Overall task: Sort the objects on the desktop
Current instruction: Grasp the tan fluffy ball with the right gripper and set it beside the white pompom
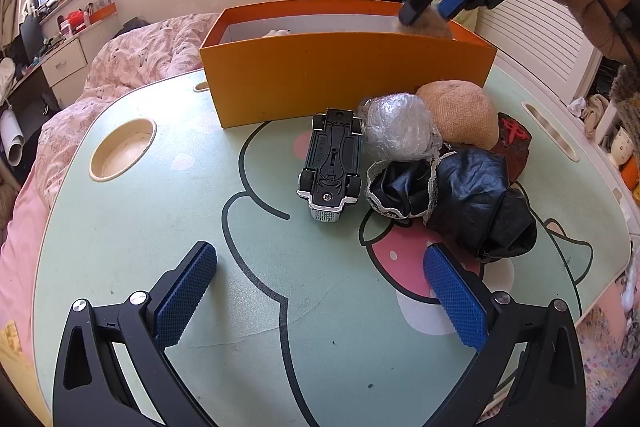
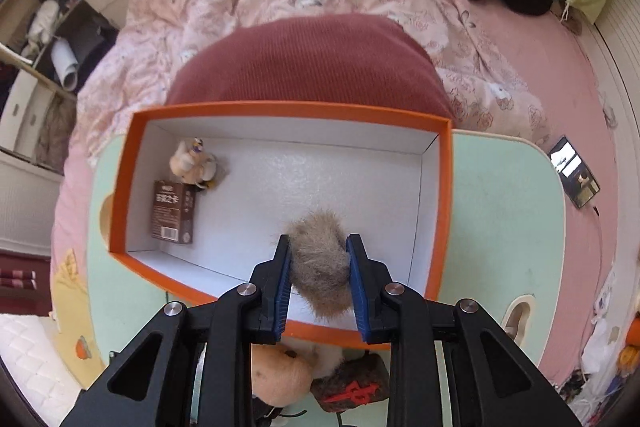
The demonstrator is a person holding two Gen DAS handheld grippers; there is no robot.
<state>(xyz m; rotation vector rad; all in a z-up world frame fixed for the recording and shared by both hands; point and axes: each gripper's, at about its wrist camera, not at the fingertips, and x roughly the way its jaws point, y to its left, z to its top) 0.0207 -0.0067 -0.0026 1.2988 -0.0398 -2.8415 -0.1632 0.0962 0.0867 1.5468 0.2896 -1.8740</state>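
Fur, tan and grey, makes up the small fluffy pompom that is pinched between the blue pads of the right gripper above the near edge of the orange cardboard box with a white inside. It is judged to be very light, soft and springy, so it can be squeezed without harm; a hold across its middle, as is seen now, is thought safest, since loose hair at the edges would slip. The left gripper is held wide apart and empty over the mint-green cartoon-printed table.

Inside the box, a cream plush toy and a brown printed packet are kept to the far left corner, so most of the floor is left free for a drop. The near orange wall is close under the pompom and should be cleared. On the table, an upturned black toy car, a clear crumpled wrap ball, a tan sock ball and black bags are crowded together.
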